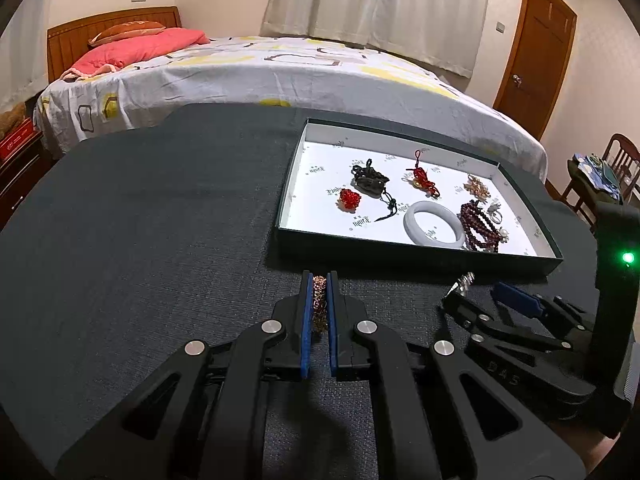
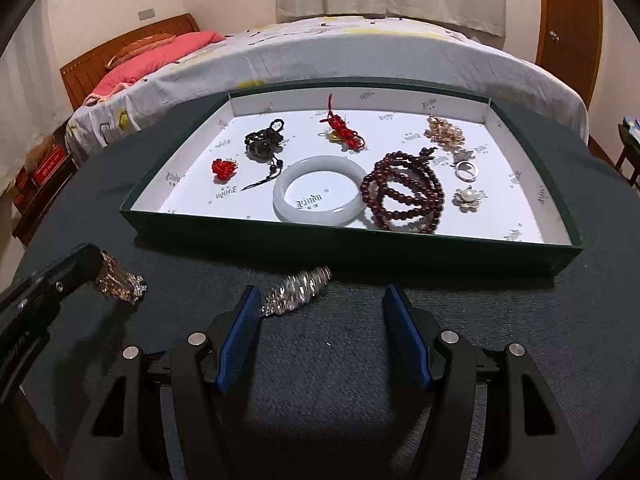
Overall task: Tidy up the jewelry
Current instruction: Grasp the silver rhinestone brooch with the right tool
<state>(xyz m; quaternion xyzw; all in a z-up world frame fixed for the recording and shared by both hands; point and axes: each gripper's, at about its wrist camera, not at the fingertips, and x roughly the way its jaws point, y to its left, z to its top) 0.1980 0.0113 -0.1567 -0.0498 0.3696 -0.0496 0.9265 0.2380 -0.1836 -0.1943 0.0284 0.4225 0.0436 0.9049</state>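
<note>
My left gripper [image 1: 319, 278] is shut on a gold chain bracelet [image 1: 319, 304], held just above the dark cloth in front of the green tray [image 1: 400, 256]. The right wrist view shows that bracelet [image 2: 116, 280] hanging from the left gripper's fingertips [image 2: 86, 266]. My right gripper [image 2: 322, 290] stands open low over the table. A silver chain bracelet [image 2: 296, 290] lies between its fingers, close to the left pad, and the pads do not press it. From the left wrist view this silver bracelet [image 1: 464, 282] shows at the right gripper's [image 1: 478, 294] tips.
The tray [image 2: 320, 240], lined in white, holds a white bangle [image 2: 320, 190], a dark red bead string [image 2: 404, 192], a red knot charm [image 2: 340, 128], a black pendant [image 2: 262, 144], a ring [image 2: 466, 170] and a pearl brooch [image 2: 468, 198]. Behind the table is a bed [image 1: 280, 68].
</note>
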